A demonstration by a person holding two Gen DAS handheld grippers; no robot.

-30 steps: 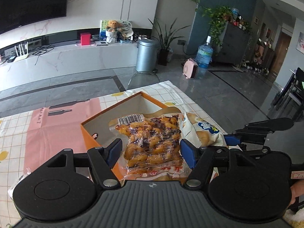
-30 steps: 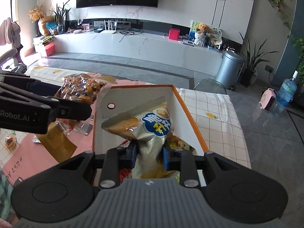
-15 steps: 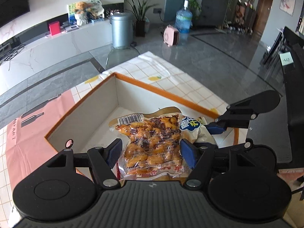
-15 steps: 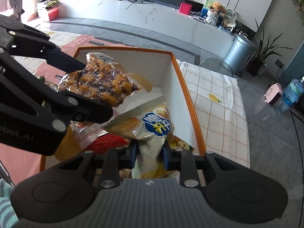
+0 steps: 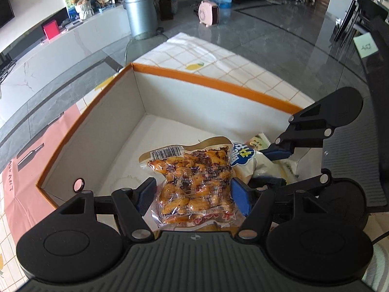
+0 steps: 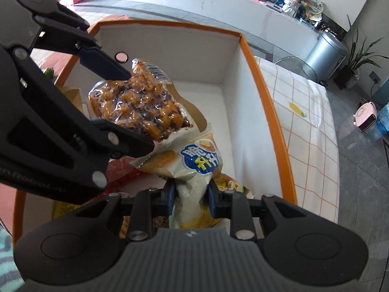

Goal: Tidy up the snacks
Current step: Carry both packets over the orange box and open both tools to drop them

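My left gripper (image 5: 192,194) is shut on a clear packet of orange-brown snacks (image 5: 194,185) and holds it over the orange-rimmed white box (image 5: 218,82). The packet also shows in the right wrist view (image 6: 138,107), between the left gripper's fingers (image 6: 107,67). My right gripper (image 6: 190,194) is shut on a silver chip bag with a blue label (image 6: 194,168), low inside the same box (image 6: 257,77). The chip bag shows in the left wrist view (image 5: 245,160), just right of the packet, touching it.
Several other snack packs lie in the box's near end: a red one (image 6: 121,172) and yellow ones (image 6: 231,185). The box stands on a checked cloth (image 5: 218,58) with a pink mat (image 5: 26,170) at left. Grey floor lies beyond the table edge.
Both grippers have moved forward and down into the box with their snacks. The packet and the chip bag are now closer together, deeper over the box's floor.
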